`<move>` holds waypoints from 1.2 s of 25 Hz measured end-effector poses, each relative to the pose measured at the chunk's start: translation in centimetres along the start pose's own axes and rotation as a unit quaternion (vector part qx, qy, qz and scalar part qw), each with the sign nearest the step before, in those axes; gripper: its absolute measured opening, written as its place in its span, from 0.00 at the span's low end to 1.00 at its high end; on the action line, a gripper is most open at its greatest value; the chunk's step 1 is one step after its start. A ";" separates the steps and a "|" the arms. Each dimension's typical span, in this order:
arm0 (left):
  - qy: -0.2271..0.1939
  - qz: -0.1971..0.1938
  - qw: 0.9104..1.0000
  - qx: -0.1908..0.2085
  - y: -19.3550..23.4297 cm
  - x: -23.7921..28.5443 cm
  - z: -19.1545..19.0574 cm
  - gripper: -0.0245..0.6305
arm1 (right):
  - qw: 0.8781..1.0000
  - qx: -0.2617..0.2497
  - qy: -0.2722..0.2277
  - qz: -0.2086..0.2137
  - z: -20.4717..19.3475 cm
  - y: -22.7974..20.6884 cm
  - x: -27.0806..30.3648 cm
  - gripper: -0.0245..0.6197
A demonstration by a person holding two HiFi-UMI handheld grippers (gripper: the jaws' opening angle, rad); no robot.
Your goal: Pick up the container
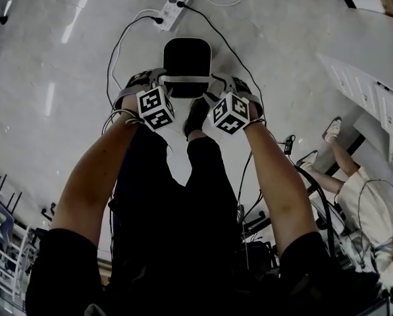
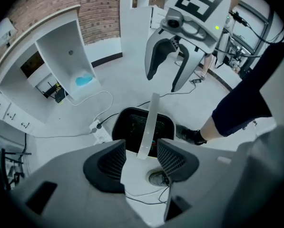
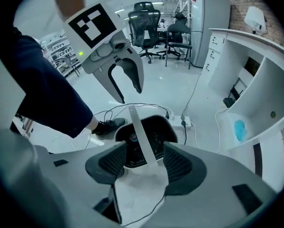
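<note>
- Black container [image 1: 186,51] sits on the floor [image 1: 64,58], white handle [image 1: 186,79] arched across its top.
- Both the left tool [image 2: 141,158] and the right tool [image 3: 145,163] are open, straddling that handle without pinching it, probably so it lifts level.

The head view looks steeply down past the person's forearms onto the floor [image 1: 51,45]. Each gripper view rides close behind its own jaws, angled downward. They face each other across the black container [image 2: 142,127] and power strip [image 2: 98,129] — one shows the right gripper [image 2: 163,82], the other the left gripper [image 3: 129,95].
</note>
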State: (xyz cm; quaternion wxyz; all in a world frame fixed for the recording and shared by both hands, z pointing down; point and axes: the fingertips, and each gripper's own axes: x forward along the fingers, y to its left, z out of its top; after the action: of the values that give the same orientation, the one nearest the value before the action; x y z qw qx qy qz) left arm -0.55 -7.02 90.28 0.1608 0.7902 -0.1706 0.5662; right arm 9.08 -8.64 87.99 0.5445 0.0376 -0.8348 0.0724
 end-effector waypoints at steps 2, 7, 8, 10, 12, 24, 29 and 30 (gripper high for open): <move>0.003 0.001 1.000 0.013 -0.3 1.4 0.1 0.35 | 1.000 -0.005 0.005 0.003 -0.7 0.1 1.2 0.35; -0.002 -0.012 1.000 0.026 -0.4 3.8 0.5 0.35 | 1.000 -0.017 0.016 0.008 -1.7 -0.2 3.9 0.35; -0.003 -0.021 0.999 0.030 -0.6 4.3 0.5 0.35 | 1.000 -0.022 0.019 0.008 -1.8 -0.2 4.4 0.35; 0.004 -0.040 0.998 0.043 -1.0 5.2 0.3 0.35 | 0.999 -0.037 0.022 0.010 -2.0 -0.2 5.3 0.35; 0.018 -0.046 0.997 0.058 -1.1 6.0 0.2 0.35 | 0.998 -0.048 0.024 0.012 -2.1 -0.1 5.9 0.35; 0.014 -0.056 0.994 0.098 -2.4 8.1 1.5 0.14 | 0.996 -0.080 0.023 0.013 -2.2 -0.1 7.5 0.20; 0.020 -0.066 0.990 0.123 -2.5 8.0 1.1 0.11 | 0.995 -0.092 0.029 0.020 -2.0 0.3 7.6 0.18; 0.024 -0.068 0.990 0.124 -2.5 8.0 1.0 0.11 | 0.995 -0.096 0.030 0.021 -1.9 0.3 7.6 0.18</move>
State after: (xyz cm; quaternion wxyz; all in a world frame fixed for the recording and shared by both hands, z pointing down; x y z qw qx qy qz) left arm 3.77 -5.95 97.42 0.1038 0.7998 -0.0413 0.5898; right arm 7.67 -7.88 95.69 0.5687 -0.0349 -0.8218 0.0046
